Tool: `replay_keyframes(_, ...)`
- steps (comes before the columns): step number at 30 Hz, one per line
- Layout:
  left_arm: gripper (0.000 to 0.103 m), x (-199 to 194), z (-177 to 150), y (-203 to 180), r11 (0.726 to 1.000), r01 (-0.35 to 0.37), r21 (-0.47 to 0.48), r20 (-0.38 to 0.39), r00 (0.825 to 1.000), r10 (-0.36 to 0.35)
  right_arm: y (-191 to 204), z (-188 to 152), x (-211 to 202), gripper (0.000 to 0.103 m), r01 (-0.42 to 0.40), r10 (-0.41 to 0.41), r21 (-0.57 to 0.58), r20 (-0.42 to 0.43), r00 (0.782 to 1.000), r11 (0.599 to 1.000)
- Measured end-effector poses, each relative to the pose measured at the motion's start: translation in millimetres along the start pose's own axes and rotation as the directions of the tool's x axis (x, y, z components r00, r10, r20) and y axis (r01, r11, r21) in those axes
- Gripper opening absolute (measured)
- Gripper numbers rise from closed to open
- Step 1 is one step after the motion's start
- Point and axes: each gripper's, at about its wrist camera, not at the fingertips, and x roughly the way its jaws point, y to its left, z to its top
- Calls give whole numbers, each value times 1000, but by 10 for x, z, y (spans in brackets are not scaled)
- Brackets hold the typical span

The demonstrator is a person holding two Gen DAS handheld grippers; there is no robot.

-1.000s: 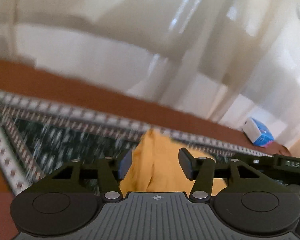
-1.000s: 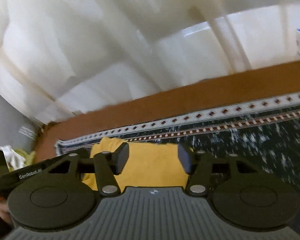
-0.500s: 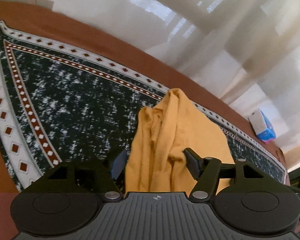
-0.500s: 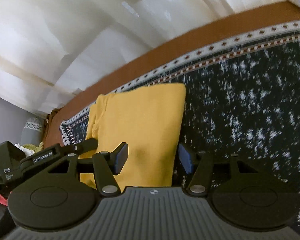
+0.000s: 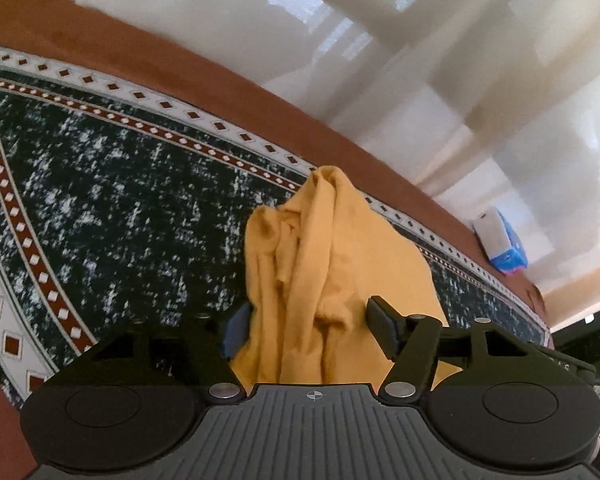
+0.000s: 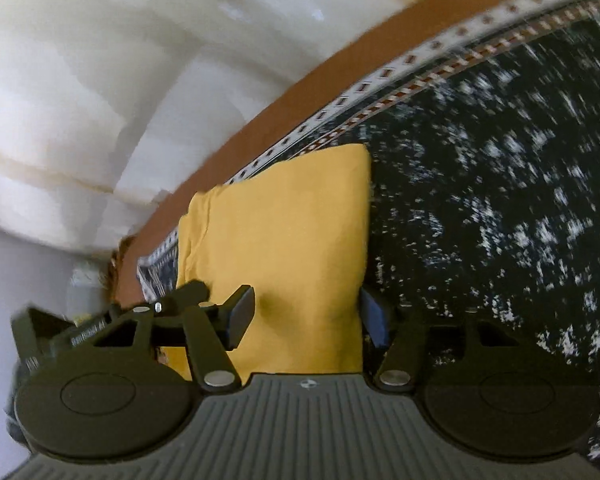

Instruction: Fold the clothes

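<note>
A yellow garment (image 5: 332, 280) lies on a dark, white-flecked rug (image 5: 112, 208) whose pale border carries a row of brown diamonds. In the left wrist view the cloth is bunched — ridges and folds rise to a peak at its far end, close to the rug's border — and the left gripper (image 5: 308, 326) sits low over its near end with its fingers apart, the cloth filling the gap between them. Whether the pads actually touch the fabric cannot be told. The right wrist view shows a smoother part of the garment (image 6: 284, 248), a flat panel with a straight edge on its right side running along the dark rug (image 6: 500, 200). The right gripper (image 6: 306, 320) straddles this near edge, fingers spread wide, the left pad over the cloth and the right pad just outside the straight edge. Beyond the rug runs a strip of brown floor (image 5: 172, 64), then pale curtains (image 5: 420, 60). A blue-and-white box (image 5: 500, 244) stands on the floor by the curtains, well apart from the garment.
</note>
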Motion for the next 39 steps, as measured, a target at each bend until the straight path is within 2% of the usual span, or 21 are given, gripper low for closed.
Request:
replay_keyframes(1, 74, 12, 7, -38, 1000, -9, 10, -3, 1000, 9, -18, 11, 18, 62, -5, 5, 23, 4, 1000, 1000)
replay_keyframes(3, 59, 22, -3, -124, 997, -40, 62, -15, 999, 41, 18, 11, 48, 62, 10, -10, 29, 4, 1000, 1000)
replay_keyframes(4, 47, 15, -16, -148, 995, -55, 87, -15, 998, 57, 40, 8, 54, 61, 24, -24, 19, 0, 1000, 1000)
replay_keyframes(6, 38, -7, -30, -165, 993, -63, 105, -14, 998, 65, 66, 5, 56, 44, 57, -57, -3, -7, 998, 998)
replay_keyframes(8, 27, -47, -41, -190, 991, -62, 115, -6, 998, 63, 38, 11, 43, 34, 67, -67, 13, -10, 998, 998)
replay_keyframes(11, 19, -119, -60, -290, 984, -81, 161, 15, 997, 80, 77, 6, 1, 17, 53, -53, 7, -5, 999, 999)
replay_keyframes(15, 16, -283, -73, -381, 984, -69, 165, 34, 997, 64, 227, -3, -136, 12, 39, -38, -30, 24, 999, 999)
replay_keyframes(19, 16, -537, -87, -584, 983, -22, 181, 80, 997, 7, 388, -21, -460, 12, 13, -7, -72, 82, 997, 997)
replay_keyframes(27, 16, -874, -206, -1218, 961, 39, 275, 112, 991, -72, 521, -93, -1263, 12, -10, 38, -121, 228, 973, 993)
replay_keyframes(34, 17, -784, -467, -2137, 927, 79, 366, 113, 985, -128, 159, 4, -2054, 12, -14, 58, -138, 326, 944, 990)
replay_keyframes(39, 17, -646, -799, -2848, 916, 85, 392, 122, 982, -144, -423, 303, -2799, 12, -8, 69, -163, 375, 924, 987)
